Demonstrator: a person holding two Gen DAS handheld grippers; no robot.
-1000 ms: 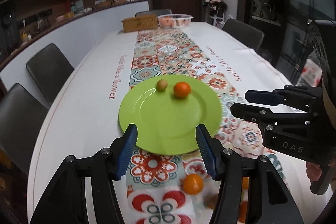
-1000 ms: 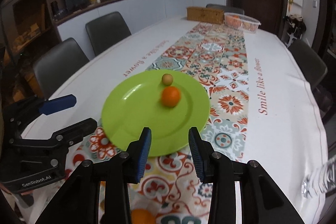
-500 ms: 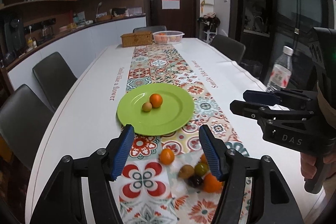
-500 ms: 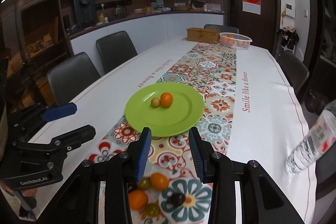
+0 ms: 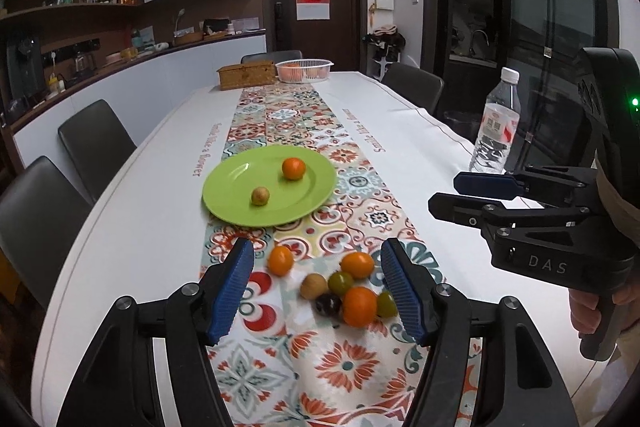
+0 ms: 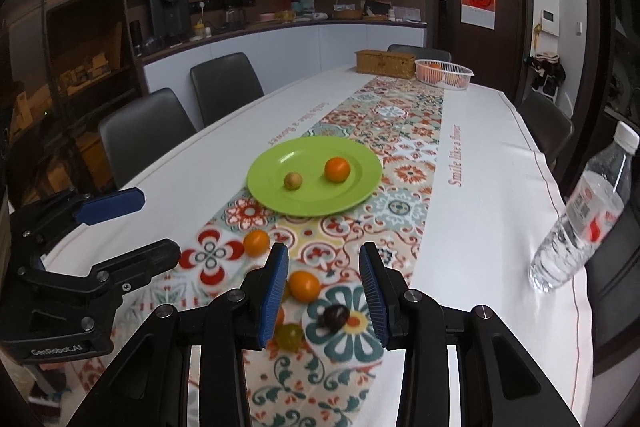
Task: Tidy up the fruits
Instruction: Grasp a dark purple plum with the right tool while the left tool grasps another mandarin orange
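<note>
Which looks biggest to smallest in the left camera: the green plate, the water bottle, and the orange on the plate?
1. green plate
2. water bottle
3. orange
The plate and bottle sit at different distances, so only their look is ranked.

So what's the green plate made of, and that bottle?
The green plate looks like plastic, maybe melamine: one flat bright colour with a soft glossy shine. The bottle looks like thin clear plastic: you can see through it, its sides are ribbed, and it has a white screw cap and a paper label.
</note>
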